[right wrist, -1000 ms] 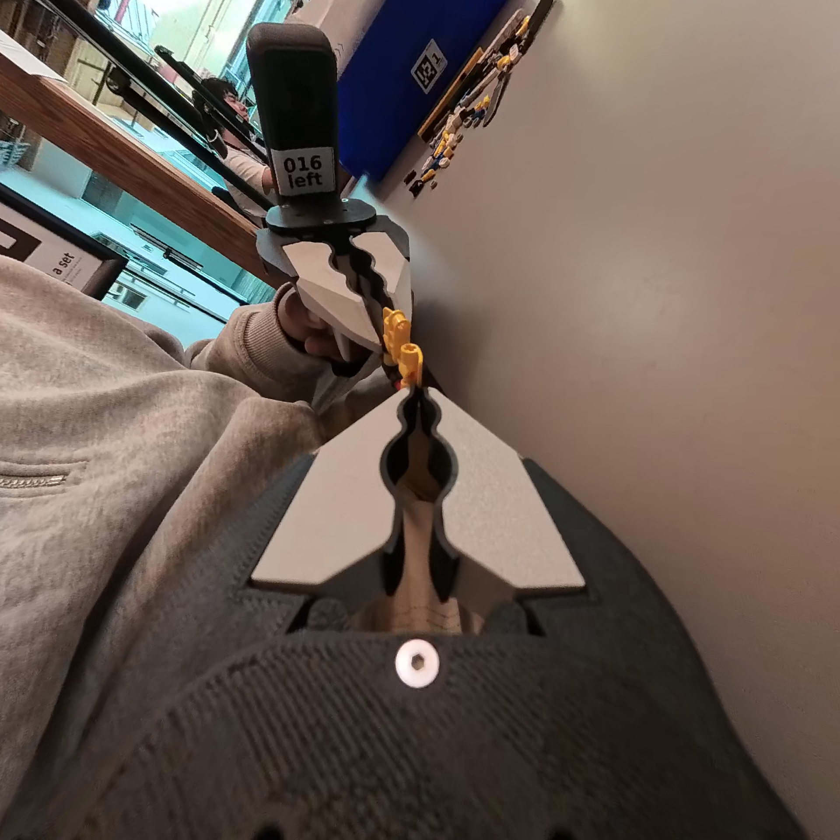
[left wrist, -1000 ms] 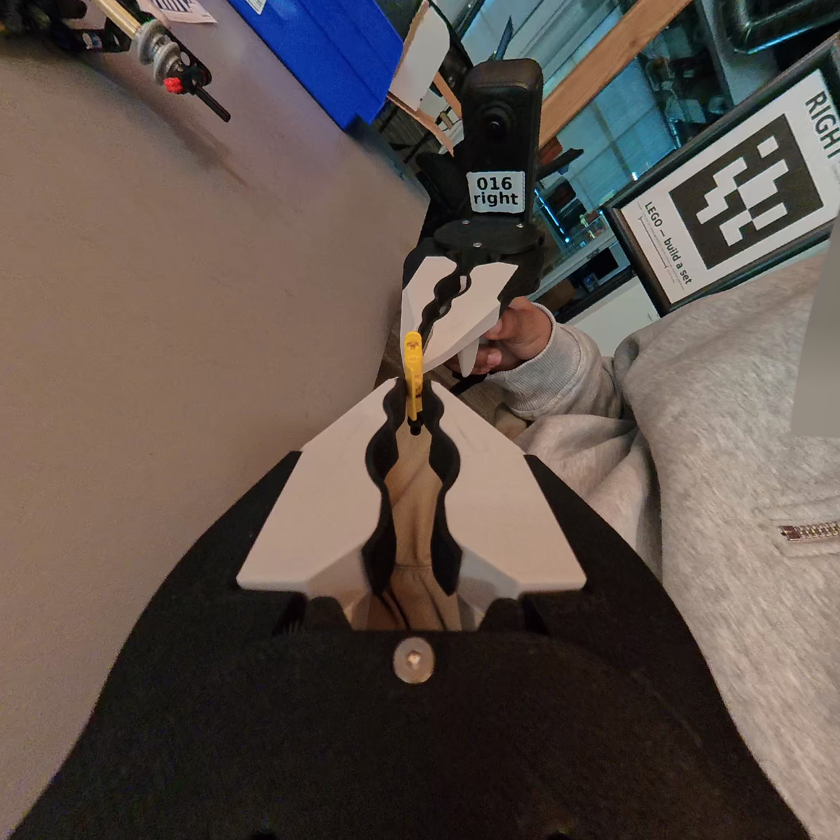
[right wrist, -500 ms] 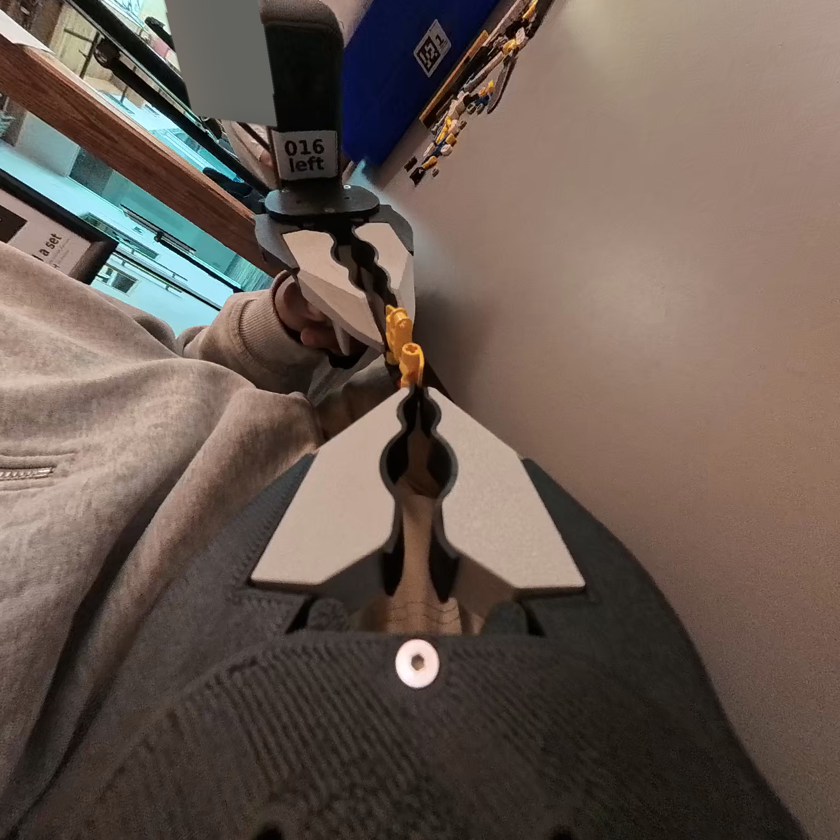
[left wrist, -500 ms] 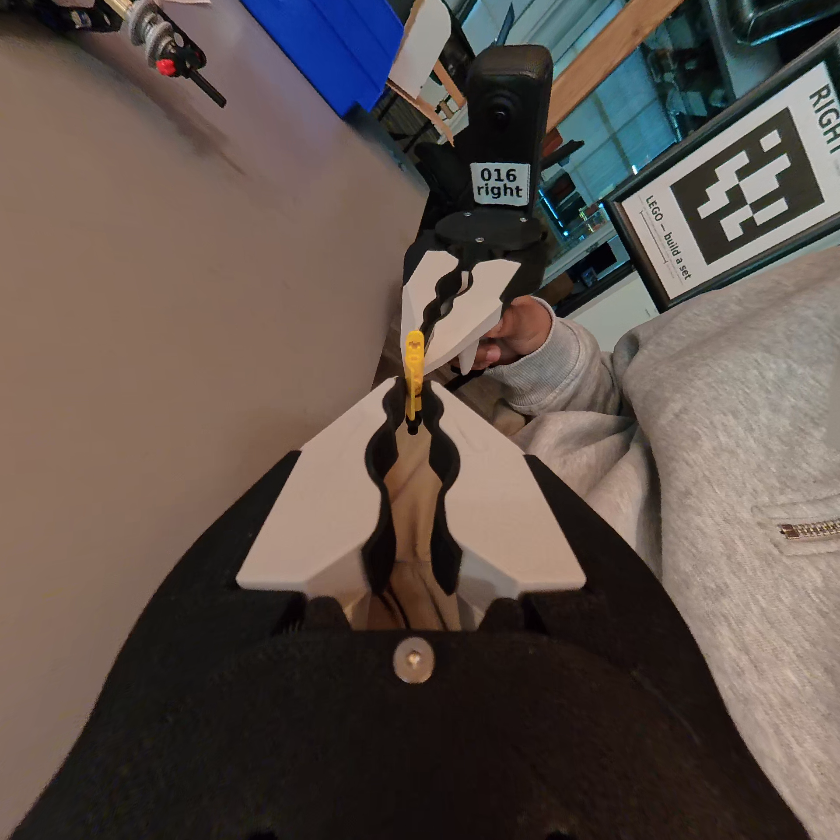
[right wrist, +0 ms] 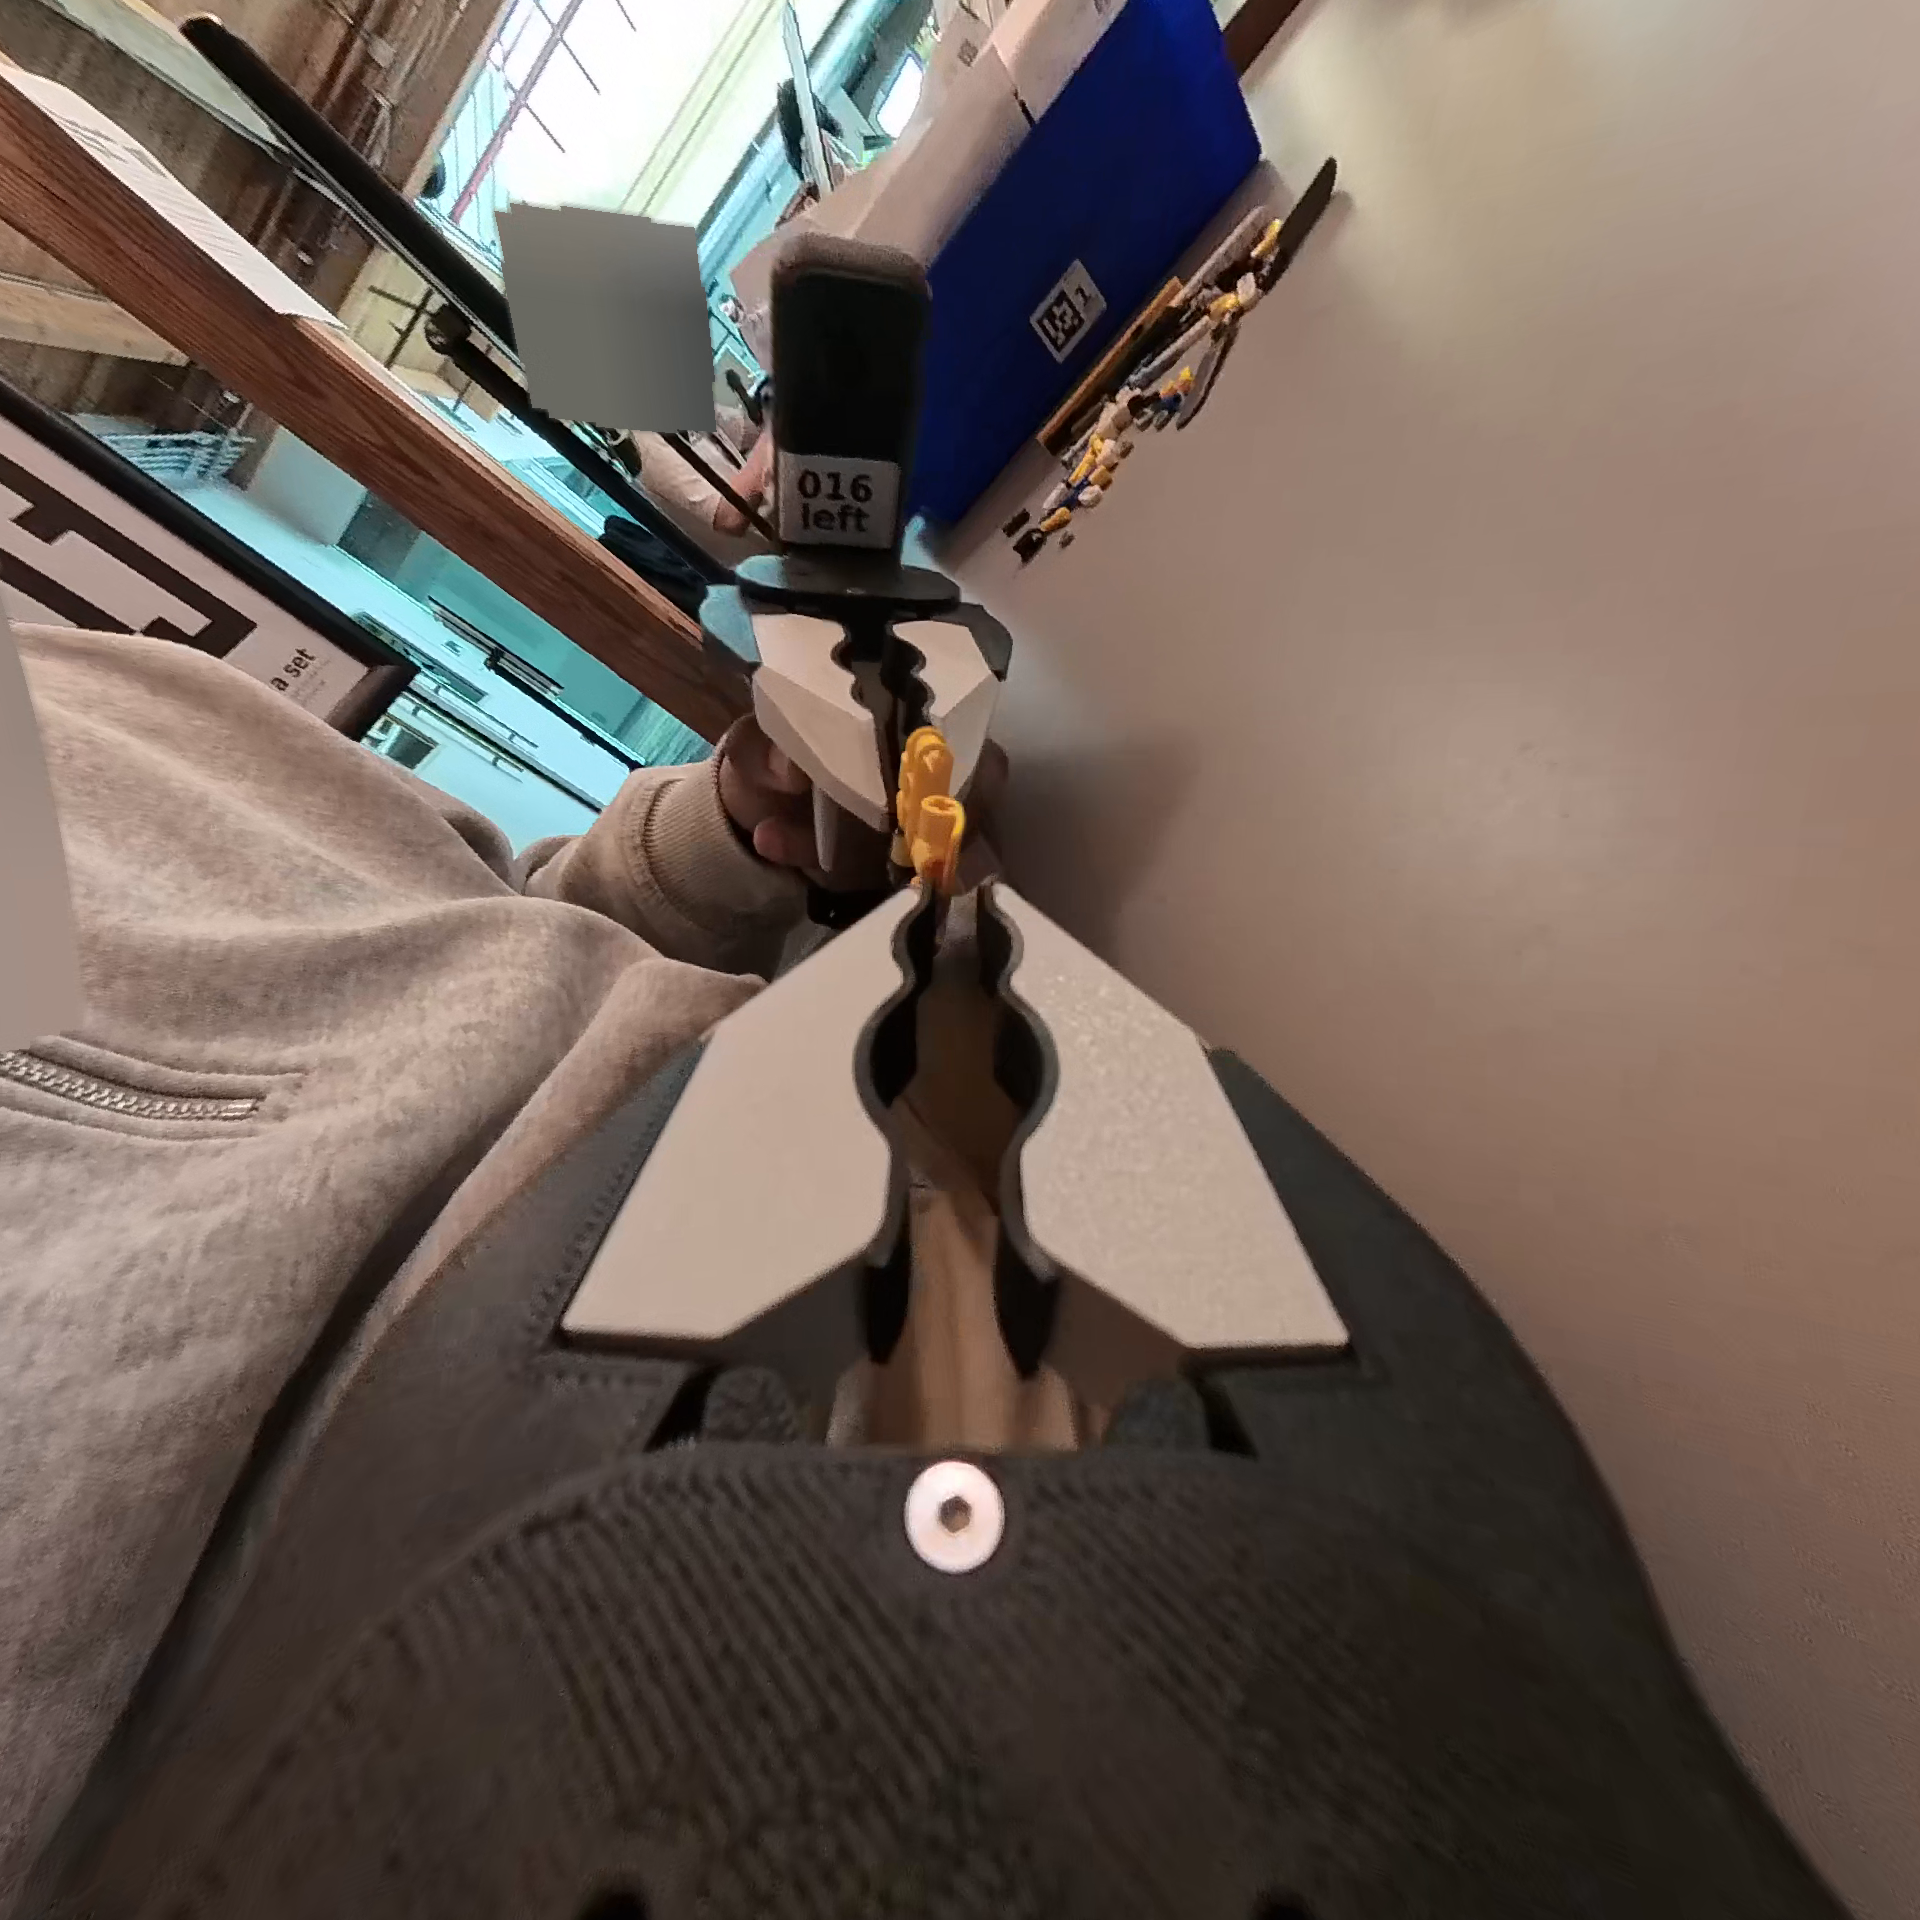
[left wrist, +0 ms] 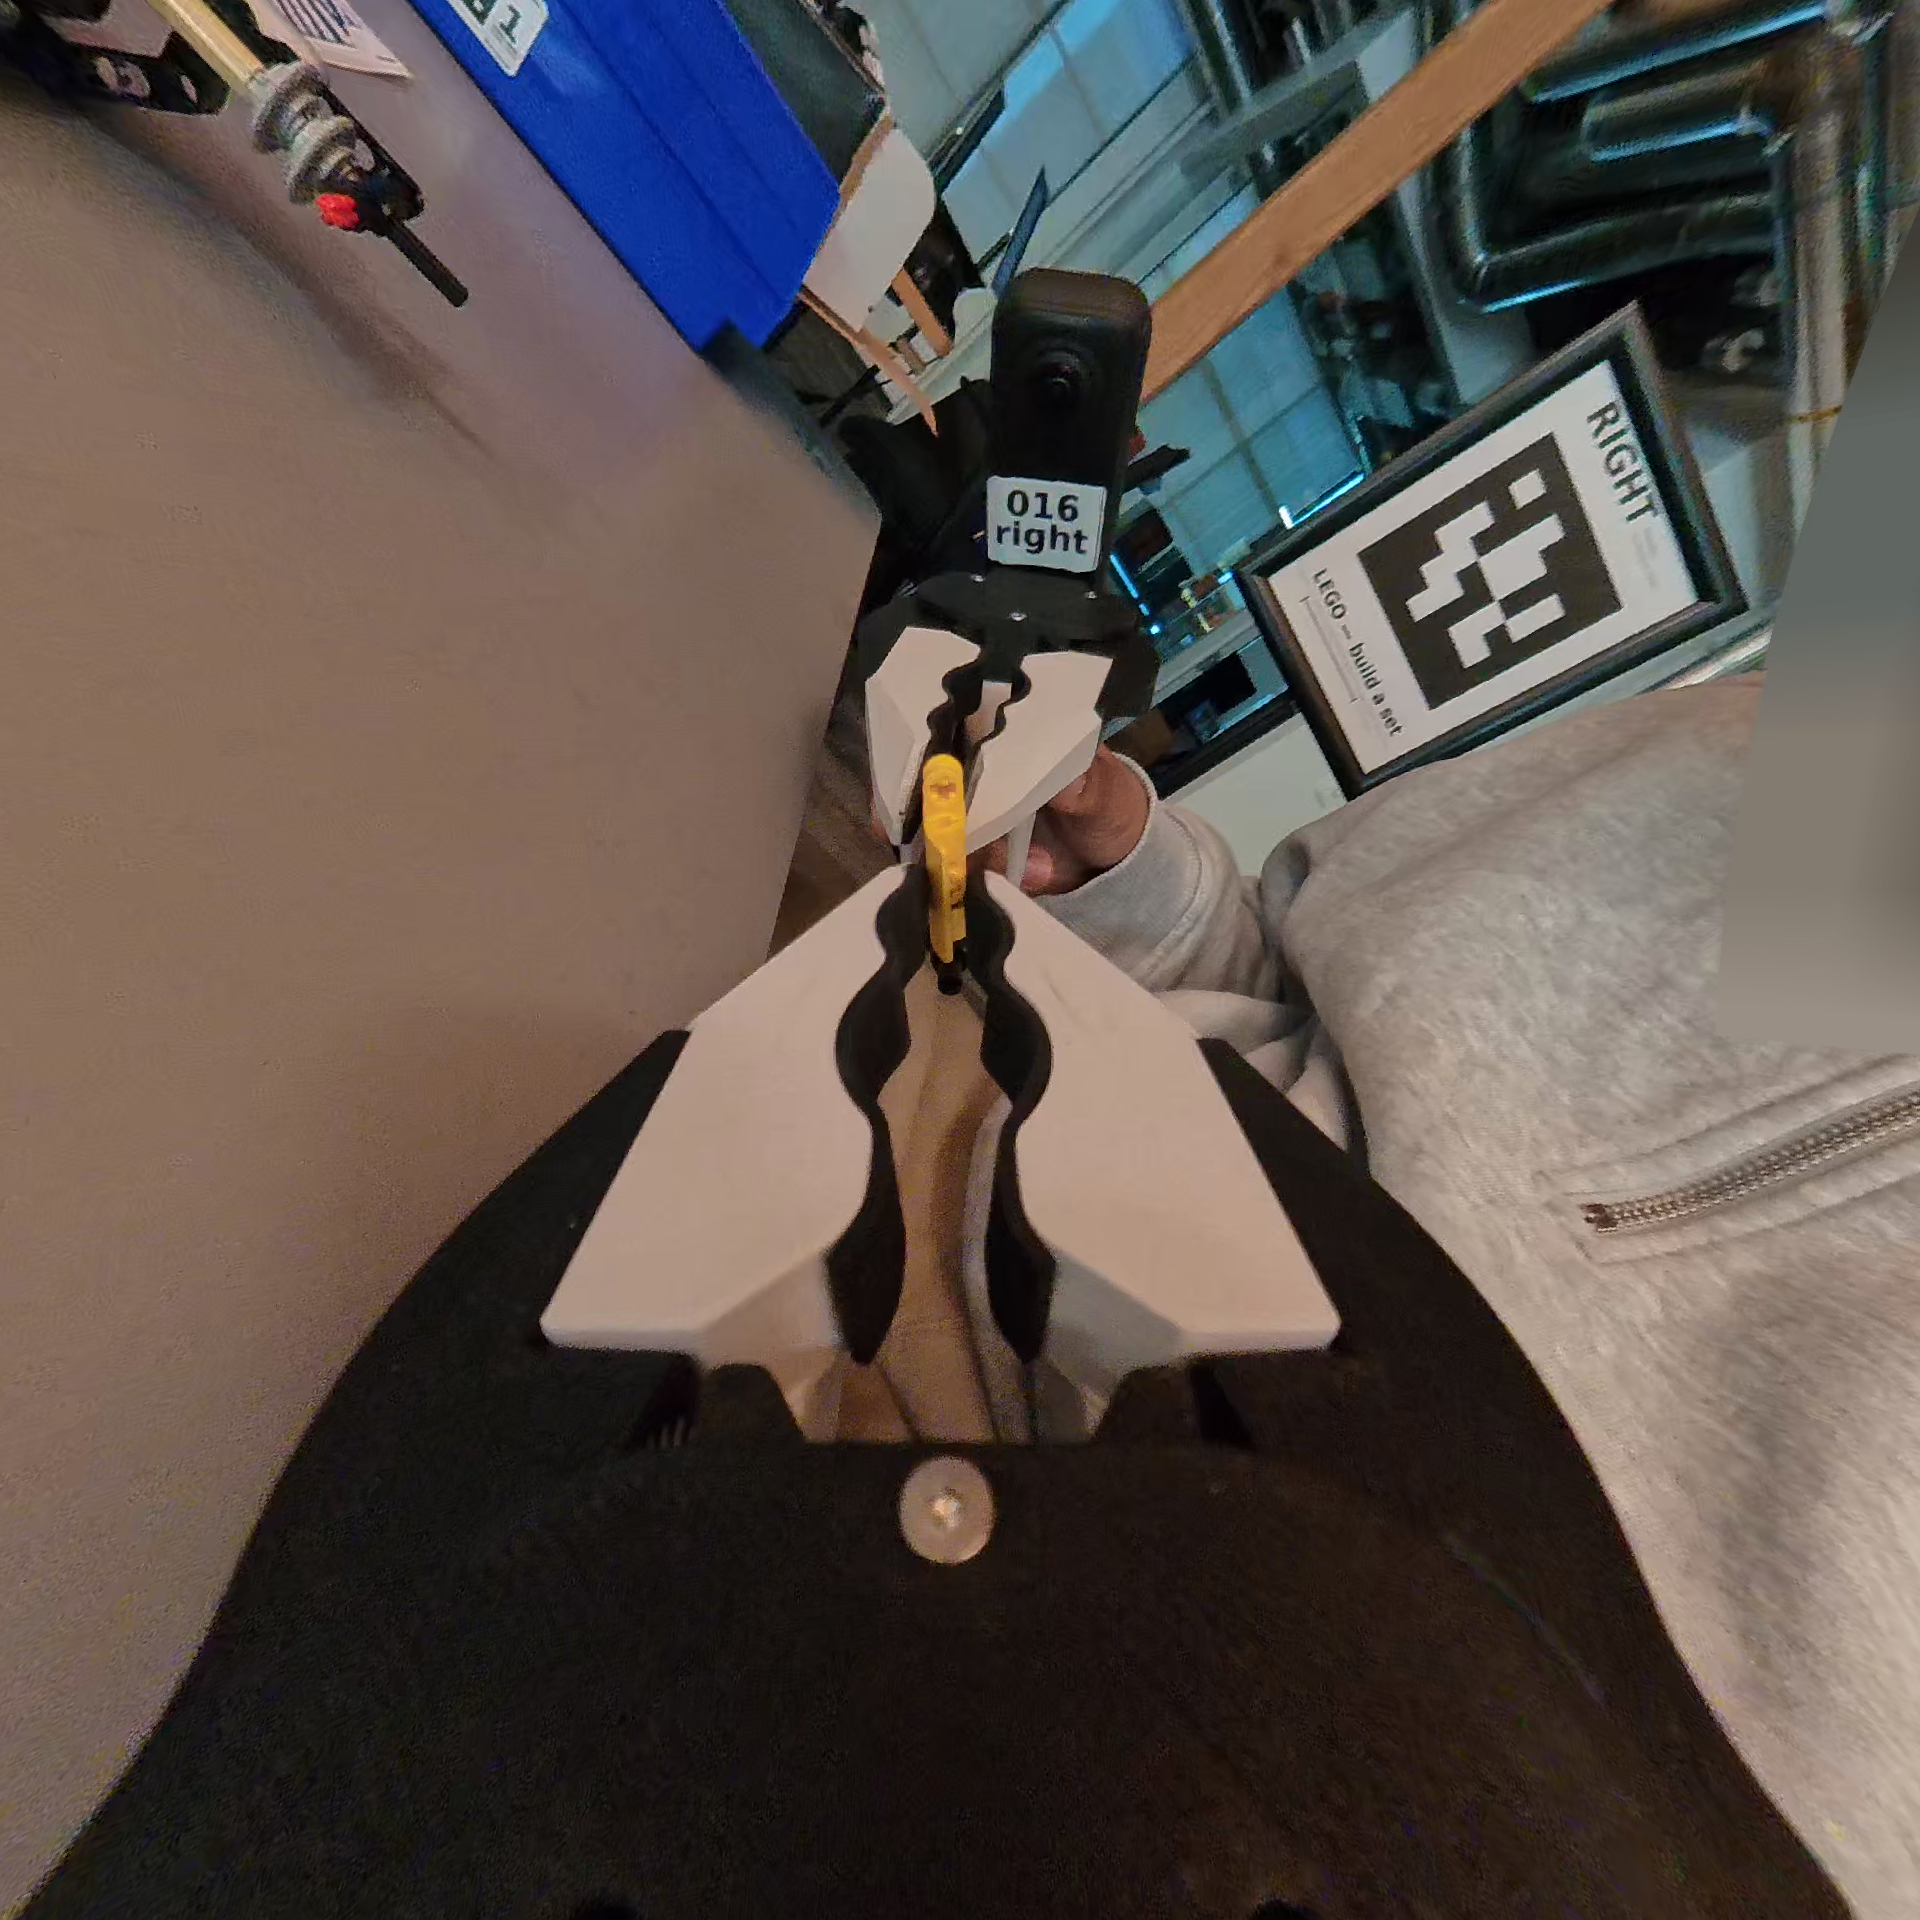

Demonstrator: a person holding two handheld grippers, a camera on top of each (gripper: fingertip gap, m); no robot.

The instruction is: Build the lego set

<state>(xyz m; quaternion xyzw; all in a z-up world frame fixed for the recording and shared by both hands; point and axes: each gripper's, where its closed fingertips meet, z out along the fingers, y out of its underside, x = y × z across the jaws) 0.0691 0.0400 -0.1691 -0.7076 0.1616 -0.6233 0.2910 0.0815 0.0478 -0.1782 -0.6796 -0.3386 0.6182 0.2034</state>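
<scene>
A small yellow lego piece (left wrist: 943, 852) is held in the air between my two grippers, which face each other tip to tip beside the table edge. My left gripper (left wrist: 943, 909) is shut on its near end, where a black pin shows below the yellow. My right gripper (left wrist: 940, 805) comes from the far side and closes on the other end. In the right wrist view the yellow piece (right wrist: 928, 805) shows two knobbed parts between my right gripper (right wrist: 948, 899) and the left gripper (right wrist: 914, 800). How the parts join is hidden by the fingers.
The grey table (left wrist: 312, 727) runs along one side and the person's grey sweatshirt (left wrist: 1558, 1039) along the other. A blue bin (right wrist: 1091, 260) stands at the far table end with several loose lego parts (right wrist: 1143, 416) beside it. A spring-and-axle lego assembly (left wrist: 312, 177) and a framed marker sign (left wrist: 1486, 571) are farther off.
Both grippers stay closed on the yellow piece, tip to tip. The pair has shifted and tilted slightly, so the background has slid in both views.
</scene>
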